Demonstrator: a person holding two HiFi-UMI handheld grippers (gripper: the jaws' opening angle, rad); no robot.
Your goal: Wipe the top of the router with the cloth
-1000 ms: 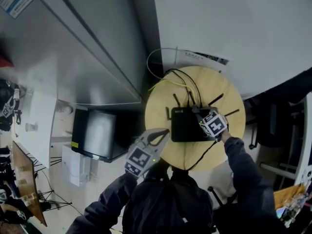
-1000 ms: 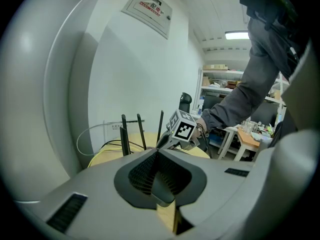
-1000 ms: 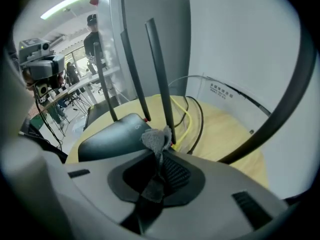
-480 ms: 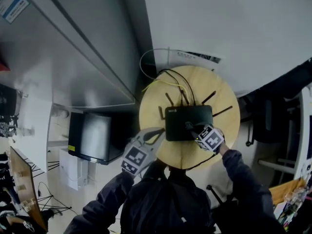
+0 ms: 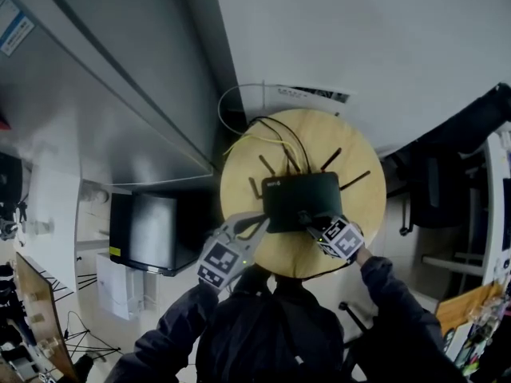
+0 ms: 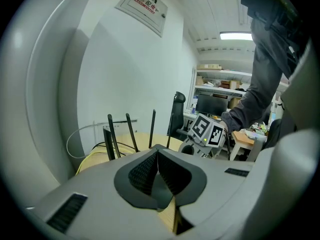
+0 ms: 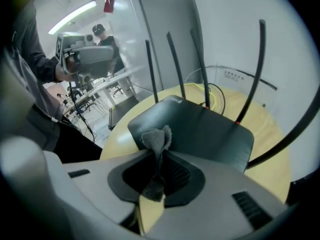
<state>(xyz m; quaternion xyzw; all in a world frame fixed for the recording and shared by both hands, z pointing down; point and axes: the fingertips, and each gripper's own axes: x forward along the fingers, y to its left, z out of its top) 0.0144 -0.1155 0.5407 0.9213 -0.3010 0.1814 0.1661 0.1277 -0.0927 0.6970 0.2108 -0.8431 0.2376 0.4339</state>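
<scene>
The black router point(image 5: 302, 200) sits centred on the round desk point(image 5: 239, 178). Your right tool point(image 5: 310, 220) pinches the grey cloth point(image 7: 157, 138) over its near edge, tuft forward so it can drag across the lid. Your left tool point(image 5: 257, 223), closed and empty, hangs just beside.

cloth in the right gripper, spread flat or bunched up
Bunched up. The right gripper has its jaws shut on the cloth; only a crumpled tuft pokes out over the router.
</scene>
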